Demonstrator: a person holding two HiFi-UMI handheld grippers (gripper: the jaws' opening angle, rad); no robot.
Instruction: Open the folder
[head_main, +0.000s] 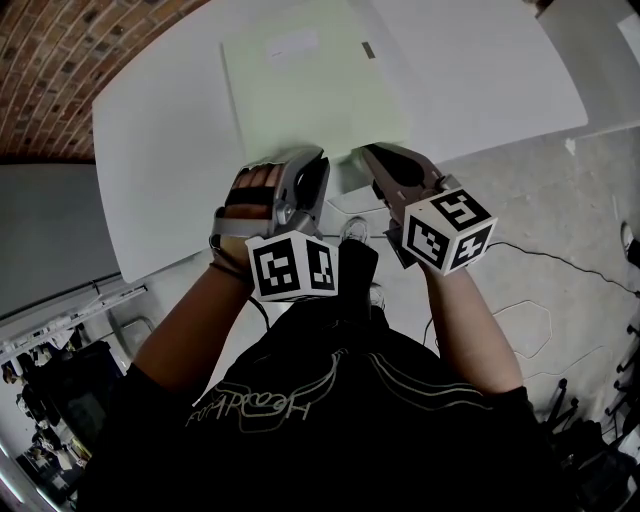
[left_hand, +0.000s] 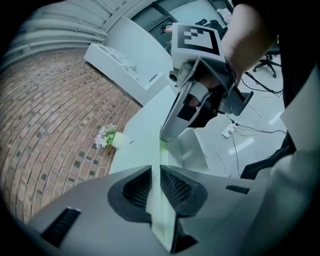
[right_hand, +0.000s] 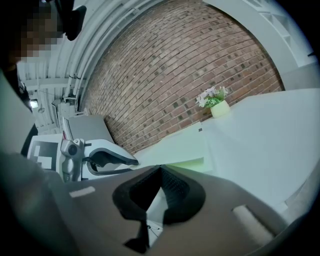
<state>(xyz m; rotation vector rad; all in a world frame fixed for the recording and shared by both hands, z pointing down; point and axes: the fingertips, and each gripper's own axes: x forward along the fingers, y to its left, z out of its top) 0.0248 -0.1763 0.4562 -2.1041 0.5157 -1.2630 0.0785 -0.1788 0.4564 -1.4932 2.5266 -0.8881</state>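
Observation:
A pale green folder (head_main: 310, 85) lies flat on the white table (head_main: 160, 150), its near edge at the table's front. My left gripper (head_main: 312, 158) is at that near edge. In the left gripper view its jaws (left_hand: 155, 170) are shut on a thin green sheet of the folder (left_hand: 161, 205), which runs edge-on between the pads. My right gripper (head_main: 372, 153) sits just to the right at the same edge. In the right gripper view its tips (right_hand: 160, 169) meet, with the folder (right_hand: 180, 150) right beyond them; whether they pinch any sheet is hidden.
A small pot of flowers (right_hand: 216, 104) stands at the table's far side by the brick wall (right_hand: 165, 65). A white power strip (left_hand: 228, 131) and cables (head_main: 530, 320) lie on the floor below the table's front edge.

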